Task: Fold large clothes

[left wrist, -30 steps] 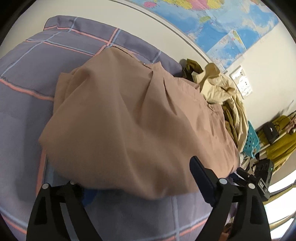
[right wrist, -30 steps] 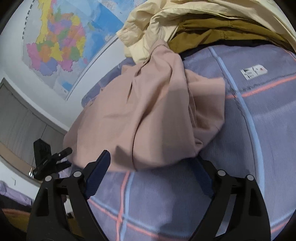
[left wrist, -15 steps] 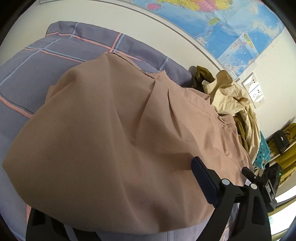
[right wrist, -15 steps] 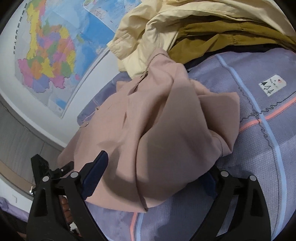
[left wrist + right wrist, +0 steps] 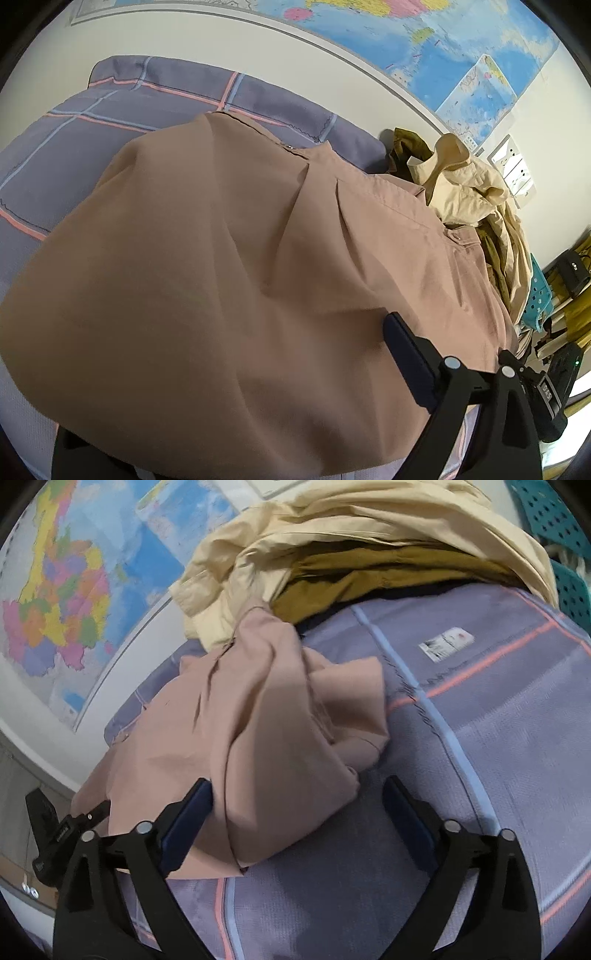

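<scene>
A large pinkish-tan garment (image 5: 221, 277) lies bunched on the lilac checked bed sheet (image 5: 74, 147). In the left wrist view it fills the picture and drapes over my left gripper (image 5: 266, 350). That gripper's left finger is hidden under the cloth, and its right finger (image 5: 406, 362) stands far out, so the jaws are wide. In the right wrist view the garment (image 5: 258, 720) has a folded corner between the fingers of my right gripper (image 5: 295, 786). Its jaws are opening wide; the left pad (image 5: 192, 812) touches the cloth and the right pad is clear of it.
A heap of cream clothes (image 5: 332, 535) and olive clothes (image 5: 369, 576) sits at the head of the bed, against the wall with maps (image 5: 55, 590). A white label (image 5: 447, 642) is sewn on the sheet. A teal perforated chair (image 5: 537, 295) stands beyond the bed.
The left gripper has closed in on the garment, which now covers its left finger. The right gripper has turned and come up to the garment's corner, now between its fingers.
</scene>
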{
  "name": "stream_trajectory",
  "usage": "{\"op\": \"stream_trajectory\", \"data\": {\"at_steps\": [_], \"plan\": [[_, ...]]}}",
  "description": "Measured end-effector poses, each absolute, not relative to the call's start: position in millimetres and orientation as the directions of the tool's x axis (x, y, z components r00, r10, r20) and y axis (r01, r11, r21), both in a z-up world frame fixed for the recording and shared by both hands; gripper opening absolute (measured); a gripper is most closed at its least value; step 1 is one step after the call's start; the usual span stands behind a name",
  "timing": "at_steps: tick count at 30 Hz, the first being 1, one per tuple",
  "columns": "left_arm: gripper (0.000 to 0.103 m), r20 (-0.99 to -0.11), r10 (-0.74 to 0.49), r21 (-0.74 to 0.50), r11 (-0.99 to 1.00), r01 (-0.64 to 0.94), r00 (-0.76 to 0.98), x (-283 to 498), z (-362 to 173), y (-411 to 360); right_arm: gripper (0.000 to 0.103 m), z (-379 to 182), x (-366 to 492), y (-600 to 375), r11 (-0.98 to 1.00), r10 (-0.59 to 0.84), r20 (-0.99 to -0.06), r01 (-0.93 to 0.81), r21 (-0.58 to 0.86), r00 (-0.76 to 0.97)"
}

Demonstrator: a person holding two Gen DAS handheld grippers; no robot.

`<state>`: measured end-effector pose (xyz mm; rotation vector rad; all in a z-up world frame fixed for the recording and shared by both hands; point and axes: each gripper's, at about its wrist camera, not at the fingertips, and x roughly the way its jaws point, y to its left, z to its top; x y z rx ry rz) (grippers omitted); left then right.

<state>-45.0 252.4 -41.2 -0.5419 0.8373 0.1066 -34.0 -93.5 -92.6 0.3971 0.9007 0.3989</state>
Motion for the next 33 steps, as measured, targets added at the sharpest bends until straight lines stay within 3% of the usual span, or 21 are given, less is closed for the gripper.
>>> {"op": "stream_trajectory", "data": {"at_steps": [10,25,29,33], "plan": [[0.094,-0.75,-0.088,-0.373,0.874,-0.31,0.655,-40.9,-41.5,247.1,0.096,-94.2,1.5,-58.2,0.729,0.679,-0.595,-0.299,0.616,0.431],[0.096,-0.757,-0.059,-0.337,0.889,-0.311,0.651,-28.0,-43.0,246.5,0.097,-93.8,22.9,-33.3,0.699,0.715,-0.586,-0.353,0.622,0.382],[0.093,-0.764,-0.046,-0.323,0.89,-0.32,0.644,-24.8,-42.6,245.6,0.074,-95.2,27.8,-31.6,0.717,0.696,-0.604,-0.341,0.608,0.388],[0.073,-0.77,-0.027,-0.323,0.878,-0.353,0.637,-27.5,-41.0,252.9,0.065,-96.7,31.6,-32.2,0.707,0.707,-0.604,-0.342,0.619,0.368]]}}
